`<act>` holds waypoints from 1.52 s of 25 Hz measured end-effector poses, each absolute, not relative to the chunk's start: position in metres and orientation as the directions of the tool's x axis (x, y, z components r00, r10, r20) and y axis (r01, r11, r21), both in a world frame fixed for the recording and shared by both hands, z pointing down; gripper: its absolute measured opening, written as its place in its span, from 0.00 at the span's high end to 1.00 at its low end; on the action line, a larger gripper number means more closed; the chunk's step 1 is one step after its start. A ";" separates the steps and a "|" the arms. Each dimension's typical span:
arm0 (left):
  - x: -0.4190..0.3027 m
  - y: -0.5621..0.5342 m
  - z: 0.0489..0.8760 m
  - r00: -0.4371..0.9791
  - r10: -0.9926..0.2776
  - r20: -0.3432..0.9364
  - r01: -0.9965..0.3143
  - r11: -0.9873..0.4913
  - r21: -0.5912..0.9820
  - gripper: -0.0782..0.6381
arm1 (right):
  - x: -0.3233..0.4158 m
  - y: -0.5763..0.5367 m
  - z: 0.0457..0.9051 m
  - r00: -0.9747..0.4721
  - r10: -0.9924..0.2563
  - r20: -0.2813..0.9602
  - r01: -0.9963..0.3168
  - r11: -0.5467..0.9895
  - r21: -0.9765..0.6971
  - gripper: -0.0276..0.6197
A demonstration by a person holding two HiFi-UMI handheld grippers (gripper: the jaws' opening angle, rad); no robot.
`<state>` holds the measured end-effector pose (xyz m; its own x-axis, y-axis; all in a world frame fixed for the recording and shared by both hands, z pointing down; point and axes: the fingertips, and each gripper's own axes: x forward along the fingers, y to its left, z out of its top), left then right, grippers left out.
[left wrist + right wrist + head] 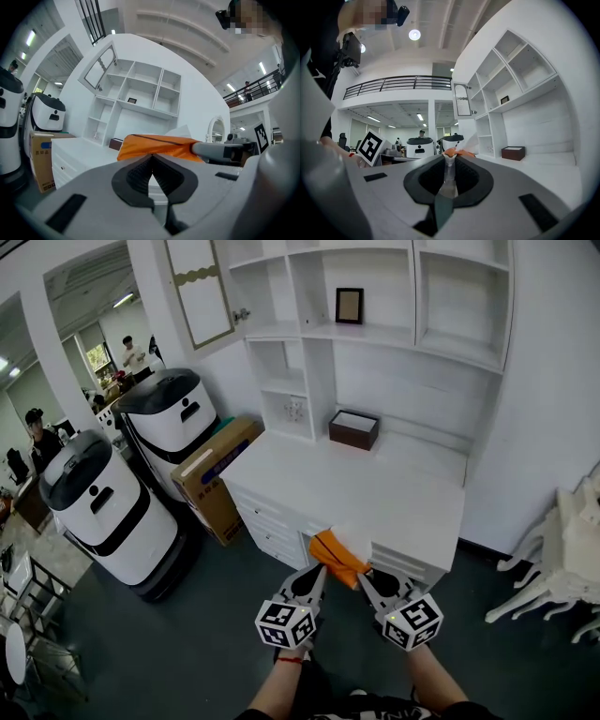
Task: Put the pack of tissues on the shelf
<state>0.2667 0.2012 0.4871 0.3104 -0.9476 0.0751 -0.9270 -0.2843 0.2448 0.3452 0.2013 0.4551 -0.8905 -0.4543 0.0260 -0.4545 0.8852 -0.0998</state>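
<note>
Pack of tissues (337, 559): orange wrapper, carried in the air between both grippers, at 6 o'clock in the head view, over the front edge of the white desk (375, 493). It rests on nothing.

Left gripper (317, 570): jaws closed, tips nipping the near left edge of the pack. In the left gripper view the orange wrapper (154, 146) sits right at the meeting tips.

Right gripper (367, 576): jaws clenched on a thin flap of clear film at the pack's right end. In the right gripper view a bit of orange (457, 152) shows just past the tips. Both tools point level toward the desk.

Shelf unit (375, 334): white, open compartments, on the wall at 12 o'clock, well apart from the pack. 1 small picture frame (349, 306) stands in an upper compartment. A dark brown box (353, 428) sits on the desk top at 12 o'clock from the pack. A cardboard box (217, 474) leans at 10 o'clock, with 2 white machines (103, 512) beyond at 9 o'clock.

Step, as I judge it: the carry, with the 2-handed grip set and placement not begun. Next move calls for lifting both tools together, keeping the pack level, reaching across the desk to a free compartment at 12 o'clock, clearing the brown box and then opening both jaws. The film grip looks slight, so it could slip.
</note>
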 end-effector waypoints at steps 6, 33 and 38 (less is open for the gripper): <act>0.208 0.150 0.476 0.325 -0.944 0.052 -0.923 -0.304 0.236 0.88 | 0.284 0.156 0.446 -0.891 -0.454 0.026 -0.454 0.887 -0.087 0.91; -0.021 0.042 0.478 0.304 -0.952 0.033 -0.928 -0.288 0.235 0.88 | 0.053 0.047 0.451 -0.909 -0.417 0.008 -0.416 0.903 -0.106 0.91; -0.036 0.032 0.479 0.300 -0.954 0.027 -0.927 -0.285 0.243 0.88 | 0.038 0.037 0.452 -0.912 -0.410 0.013 -0.409 0.906 -0.111 0.91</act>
<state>-0.0359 0.0320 0.4788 0.3000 -0.9536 0.0271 -0.9272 -0.2848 0.2432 0.0384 0.0365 0.4524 -0.9120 -0.4100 0.0131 -0.4088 0.9058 -0.1112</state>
